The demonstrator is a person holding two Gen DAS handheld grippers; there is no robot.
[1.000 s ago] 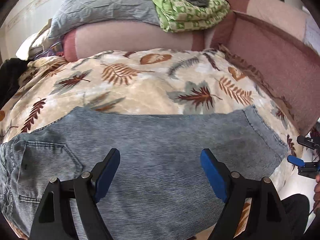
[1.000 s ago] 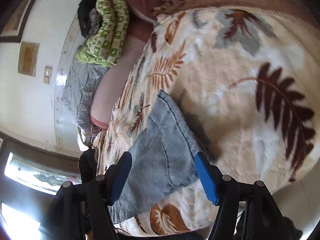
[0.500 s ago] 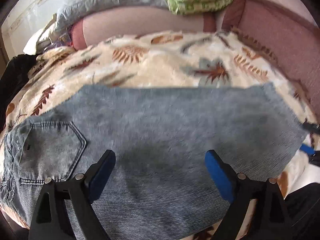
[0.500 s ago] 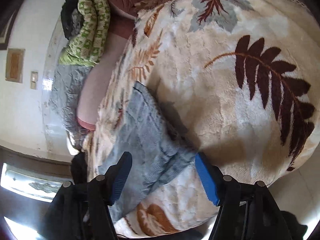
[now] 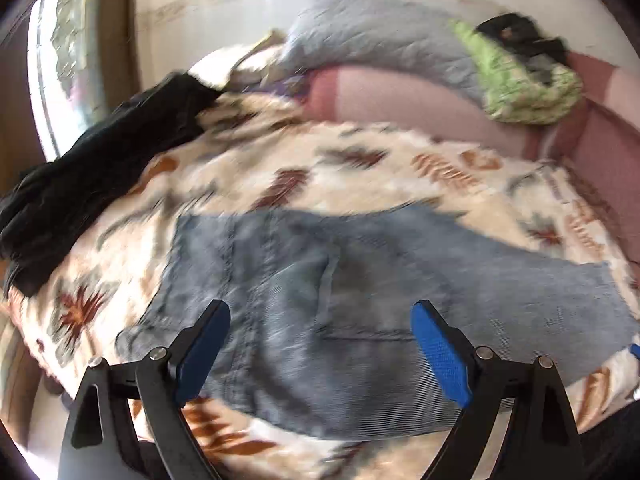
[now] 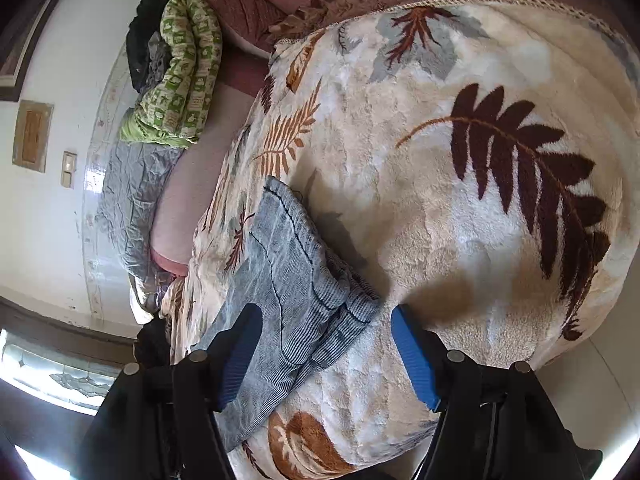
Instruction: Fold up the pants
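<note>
Grey-blue denim pants lie flat, folded lengthwise, on a leaf-patterned blanket. In the left wrist view the waist and back pocket are at the left, the leg hem at the right. My left gripper is open and empty, hovering over the seat of the pants. In the right wrist view the leg hem is bunched a little on the blanket. My right gripper is open, with the hem corner between its pads, not clamped.
A black garment lies at the blanket's left end. A grey quilt, a green patterned blanket and a pink bolster are stacked at the back. The bed edge runs just below both grippers.
My left gripper has swung left from the leg toward the waist and pocket; the view is blurred. My right gripper has closed in on the hem, which is now bunched between its open fingers.
</note>
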